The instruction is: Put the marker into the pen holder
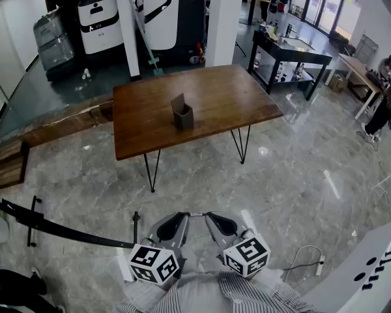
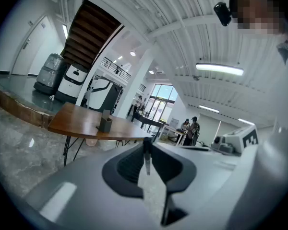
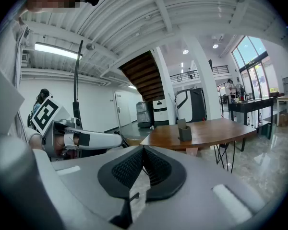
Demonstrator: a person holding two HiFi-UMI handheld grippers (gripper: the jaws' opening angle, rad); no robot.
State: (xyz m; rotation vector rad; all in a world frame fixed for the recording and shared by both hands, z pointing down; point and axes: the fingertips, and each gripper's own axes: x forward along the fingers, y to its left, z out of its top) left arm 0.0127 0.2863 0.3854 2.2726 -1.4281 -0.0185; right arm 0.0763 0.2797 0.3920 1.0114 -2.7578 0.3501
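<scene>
We see left claw [image 2: 146,148] pinching slim dark marker [image 2: 147,164], plain only in left gripper view. Right claw [image 3: 143,151] pressed together, empty. Head view: pen holder [image 1: 183,116] frame centre on desk [image 1: 228,96], well apart from claws.

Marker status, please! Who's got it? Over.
Left gripper shut on marker; right gripper shut, empty. Holder on table, far ahead. Open floor between, nothing blocking.
</scene>
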